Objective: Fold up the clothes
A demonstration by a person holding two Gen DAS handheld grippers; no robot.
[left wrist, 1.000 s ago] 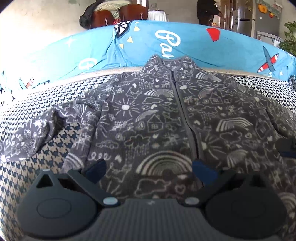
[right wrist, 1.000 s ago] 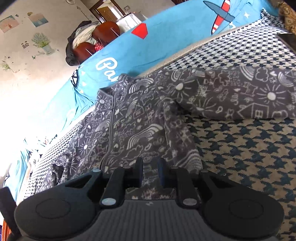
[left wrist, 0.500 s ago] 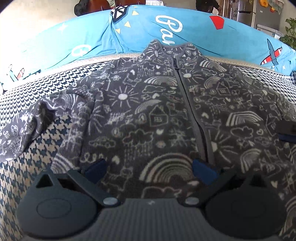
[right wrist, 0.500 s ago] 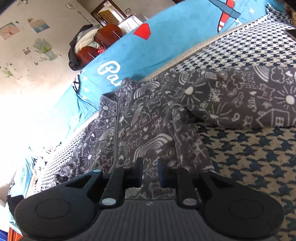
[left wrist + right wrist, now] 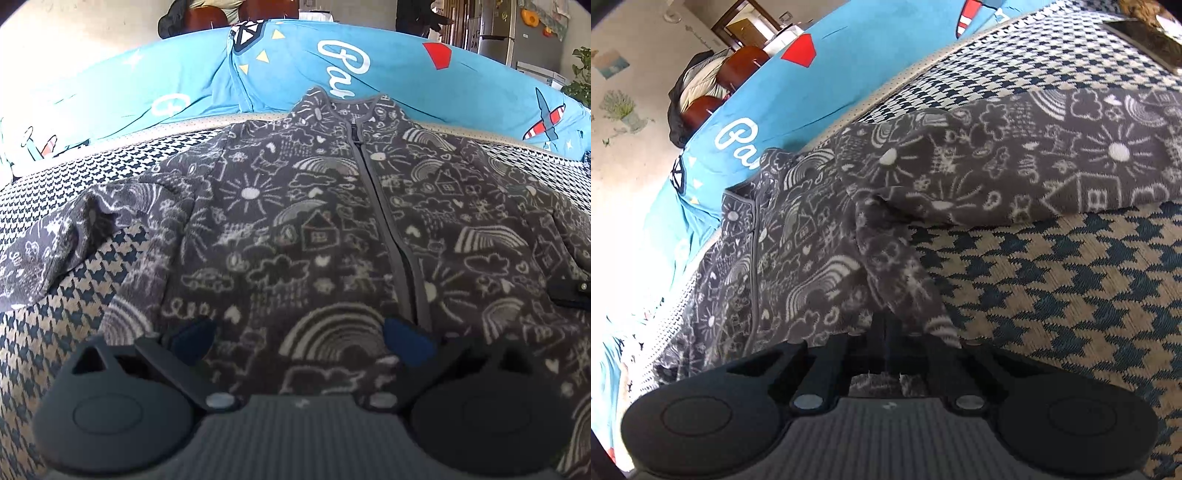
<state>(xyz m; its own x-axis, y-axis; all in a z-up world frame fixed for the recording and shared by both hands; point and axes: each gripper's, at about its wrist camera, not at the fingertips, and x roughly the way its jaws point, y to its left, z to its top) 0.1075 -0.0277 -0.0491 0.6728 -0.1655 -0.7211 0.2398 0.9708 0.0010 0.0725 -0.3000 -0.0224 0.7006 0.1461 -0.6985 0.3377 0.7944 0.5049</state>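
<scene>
A dark grey fleece jacket [image 5: 314, 236] with white doodle print lies front up and zipped on the houndstooth cover [image 5: 55, 332]. My left gripper [image 5: 301, 339] hovers open over the jacket's lower front, its blue pads [image 5: 194, 338] wide apart on either side of a rainbow print. In the right wrist view, my right gripper [image 5: 886, 325] is at the jacket's [image 5: 812, 258] lower side corner. Its jaws are closing and stand together, with the hem edge pinched between them. The right sleeve [image 5: 1071, 166] stretches out sideways. The left sleeve [image 5: 74, 229] lies crumpled.
A blue printed quilt [image 5: 184, 85] is bunched along the far side of the bed. The houndstooth cover [image 5: 1071, 295] spreads to the right of the jacket. A dark flat object [image 5: 1145, 33] lies near the far right edge. Chairs with clothes [image 5: 713, 85] stand by the wall.
The right gripper's fingers went from a narrow gap to fully together at the jacket's hem, and it sank closer to the fabric. The left gripper stayed open over the jacket.
</scene>
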